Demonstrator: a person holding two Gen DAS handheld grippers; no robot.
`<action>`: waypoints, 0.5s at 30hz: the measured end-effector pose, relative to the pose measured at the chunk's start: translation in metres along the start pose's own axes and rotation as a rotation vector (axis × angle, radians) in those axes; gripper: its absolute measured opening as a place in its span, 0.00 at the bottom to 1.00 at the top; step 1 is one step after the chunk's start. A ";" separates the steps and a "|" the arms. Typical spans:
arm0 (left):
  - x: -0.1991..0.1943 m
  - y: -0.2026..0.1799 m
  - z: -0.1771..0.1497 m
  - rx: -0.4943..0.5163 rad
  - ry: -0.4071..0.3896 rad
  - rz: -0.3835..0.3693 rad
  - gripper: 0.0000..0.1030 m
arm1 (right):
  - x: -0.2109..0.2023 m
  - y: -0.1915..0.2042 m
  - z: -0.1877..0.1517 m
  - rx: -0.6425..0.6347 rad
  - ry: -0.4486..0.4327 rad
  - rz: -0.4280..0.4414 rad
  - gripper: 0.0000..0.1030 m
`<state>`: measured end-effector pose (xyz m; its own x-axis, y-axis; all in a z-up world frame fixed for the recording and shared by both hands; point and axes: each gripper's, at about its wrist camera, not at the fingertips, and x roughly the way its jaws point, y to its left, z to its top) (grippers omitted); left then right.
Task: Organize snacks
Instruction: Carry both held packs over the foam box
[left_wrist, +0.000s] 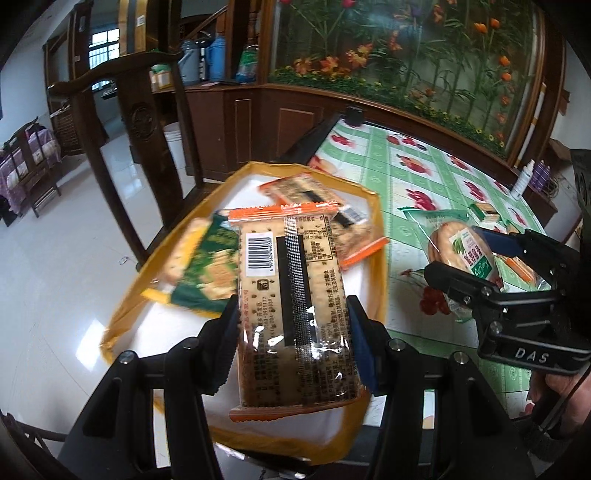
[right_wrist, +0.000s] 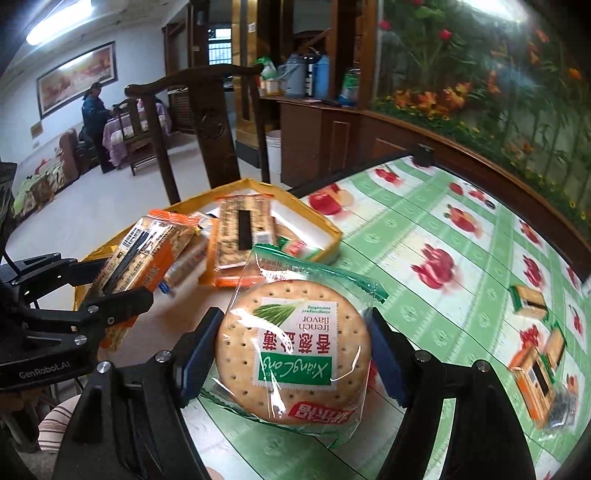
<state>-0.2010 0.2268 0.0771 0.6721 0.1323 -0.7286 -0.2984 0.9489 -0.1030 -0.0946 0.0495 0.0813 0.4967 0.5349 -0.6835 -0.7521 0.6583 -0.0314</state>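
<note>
My left gripper (left_wrist: 293, 314) is shut on an orange-edged cracker packet (left_wrist: 295, 295) and holds it above a yellow-rimmed box (left_wrist: 376, 210). The box holds a green packet (left_wrist: 207, 269) and another orange packet (left_wrist: 325, 206). My right gripper (right_wrist: 293, 354) is shut on a round biscuit packet (right_wrist: 291, 350) with a green label, held above the table beside the box (right_wrist: 325, 225). In the left wrist view the right gripper (left_wrist: 469, 258) and its round packet (left_wrist: 461, 247) show to the right. In the right wrist view the left gripper (right_wrist: 110, 284) and its packet (right_wrist: 140, 251) show to the left.
The table has a green cloth with a fruit print (right_wrist: 443, 229). Several small snack packets (right_wrist: 535, 354) lie at its right side. A dark wooden chair (left_wrist: 140, 122) stands behind the box. A flowered screen (left_wrist: 406, 48) and a spray bottle (left_wrist: 522, 177) border the far edge.
</note>
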 end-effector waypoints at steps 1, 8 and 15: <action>-0.001 0.004 -0.001 -0.001 0.003 0.004 0.55 | 0.002 0.003 0.002 -0.005 0.000 0.005 0.74; -0.005 0.029 -0.009 -0.013 0.019 0.043 0.55 | 0.021 0.028 0.018 -0.047 0.007 0.069 0.74; 0.005 0.052 -0.016 -0.039 0.044 0.084 0.55 | 0.051 0.060 0.027 -0.116 0.053 0.127 0.74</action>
<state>-0.2243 0.2720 0.0575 0.6131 0.1973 -0.7649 -0.3792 0.9230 -0.0658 -0.1026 0.1302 0.0638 0.3737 0.5790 -0.7246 -0.8536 0.5204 -0.0244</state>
